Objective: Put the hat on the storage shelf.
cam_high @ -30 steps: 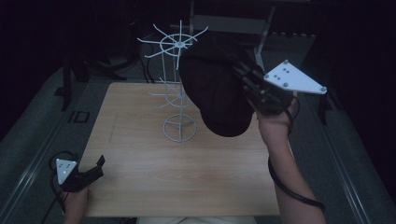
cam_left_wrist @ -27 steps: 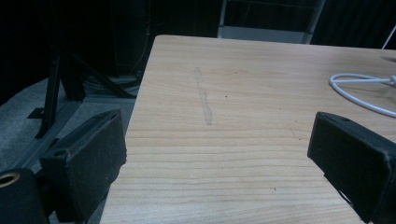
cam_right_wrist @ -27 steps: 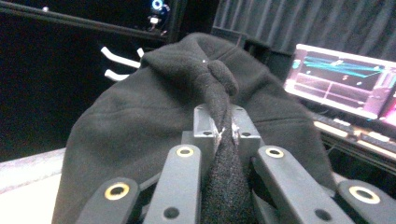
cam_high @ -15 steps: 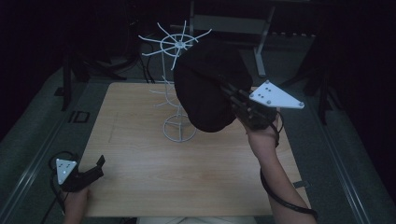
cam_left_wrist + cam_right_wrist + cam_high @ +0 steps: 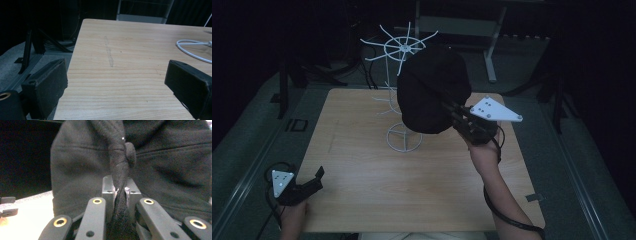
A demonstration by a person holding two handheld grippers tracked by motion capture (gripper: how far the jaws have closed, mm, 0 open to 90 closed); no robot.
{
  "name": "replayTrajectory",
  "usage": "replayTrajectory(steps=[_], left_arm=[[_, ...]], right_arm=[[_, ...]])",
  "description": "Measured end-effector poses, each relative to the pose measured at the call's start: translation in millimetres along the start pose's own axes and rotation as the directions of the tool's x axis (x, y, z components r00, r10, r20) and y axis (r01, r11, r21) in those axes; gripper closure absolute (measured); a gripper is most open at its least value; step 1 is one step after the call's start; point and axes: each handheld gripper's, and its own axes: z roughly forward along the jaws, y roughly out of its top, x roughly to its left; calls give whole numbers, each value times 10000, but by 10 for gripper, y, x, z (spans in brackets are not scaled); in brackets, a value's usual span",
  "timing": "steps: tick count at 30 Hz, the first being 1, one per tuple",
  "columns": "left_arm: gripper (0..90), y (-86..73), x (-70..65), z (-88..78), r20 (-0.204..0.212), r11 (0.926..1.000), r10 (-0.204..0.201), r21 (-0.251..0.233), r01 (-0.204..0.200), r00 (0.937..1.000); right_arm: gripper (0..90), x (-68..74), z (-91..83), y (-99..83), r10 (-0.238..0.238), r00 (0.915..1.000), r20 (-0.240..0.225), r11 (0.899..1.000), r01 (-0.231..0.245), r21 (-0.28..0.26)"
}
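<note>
A black fleece hat [image 5: 432, 90] hangs in the air over the far middle of the wooden table [image 5: 362, 165], right in front of a white wire stand [image 5: 403, 50]. My right gripper [image 5: 448, 106] is shut on a fold of the hat [image 5: 82, 170] and reaches up and left from the person's hand. In the right gripper view the jaws [image 5: 119, 188] pinch a bunched ridge of fabric between them. My left gripper [image 5: 314, 179] rests at the table's near left corner, open with nothing between its jaws [image 5: 117, 77]. The hat hides part of the stand's pole.
The stand's round wire base [image 5: 404, 137] sits on the table below the hat and shows as a white loop [image 5: 192, 46] in the left gripper view. A grey metal frame [image 5: 492, 45] stands behind the table, and dark legs [image 5: 284, 85] stand at the left.
My right hand has sunk and shifted left with the hat still gripped, and the hat now sits closer against the stand. The left gripper has stayed put.
</note>
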Motion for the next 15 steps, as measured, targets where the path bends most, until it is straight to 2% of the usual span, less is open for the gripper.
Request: replayTrajectory(steps=[4, 9, 15], left_arm=[[49, 0, 1, 2, -3, 10000, 10, 6, -10, 10000], [49, 0, 3, 2, 4, 10000, 5, -7, -5, 10000], [50, 0, 0, 1, -6, 10000, 12, 7, -12, 10000]], right_arm=[[801, -2, 15, -50, 113, 9999, -13, 9999, -113, -6], [631, -10, -22, -59, 209, 9997, 90, 9998, -210, 23], [497, -58, -152, -149, 352, 9993, 134, 9993, -353, 104]])
